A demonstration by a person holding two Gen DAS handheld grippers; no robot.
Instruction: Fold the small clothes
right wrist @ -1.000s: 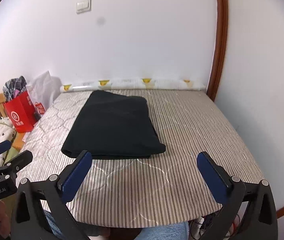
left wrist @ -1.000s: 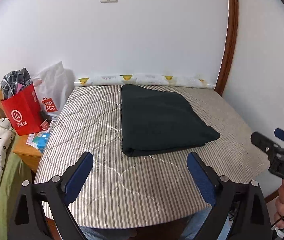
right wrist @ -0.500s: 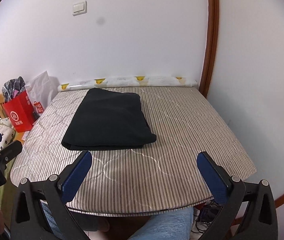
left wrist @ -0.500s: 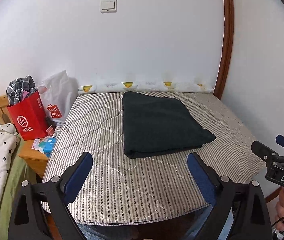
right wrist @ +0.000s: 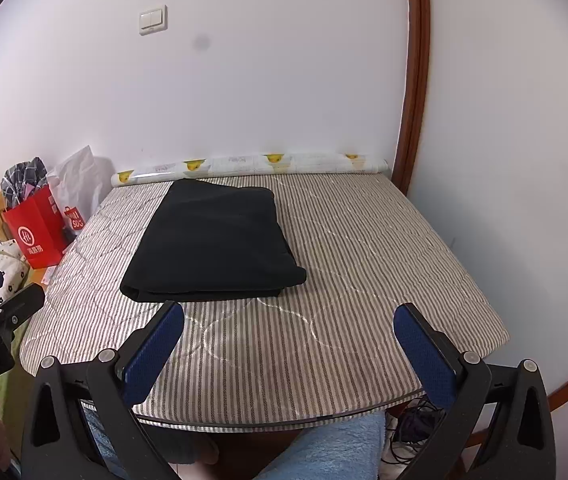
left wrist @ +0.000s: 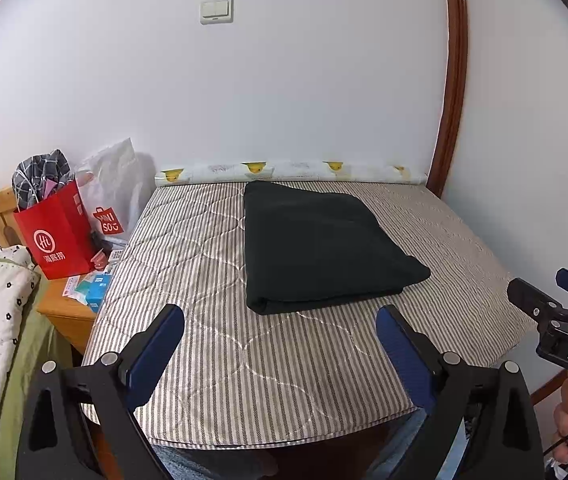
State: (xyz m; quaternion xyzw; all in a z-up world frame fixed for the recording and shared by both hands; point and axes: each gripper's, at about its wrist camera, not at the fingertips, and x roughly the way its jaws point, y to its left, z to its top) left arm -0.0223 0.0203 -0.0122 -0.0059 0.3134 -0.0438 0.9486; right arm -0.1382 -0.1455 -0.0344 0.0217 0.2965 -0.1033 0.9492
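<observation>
already folded, the dark garment [left wrist: 320, 248] [right wrist: 212, 240] lies flat on the striped worktop [left wrist: 212, 352] [right wrist: 364, 280] (nearer its far edge). both the left tongs [left wrist: 280, 344] and right tongs [right wrist: 288, 344] gape wide apart, empty, hovering near the front edge.

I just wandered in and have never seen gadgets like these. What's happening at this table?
A person holds a two-fingered tool in each hand to fold small clothes. A dark garment lies neatly folded on the striped quilted table cover, touched by neither. The left tool and right tool both hang open over the near edge, short of the cloth. A red shopping bag stands off to the left.
</observation>
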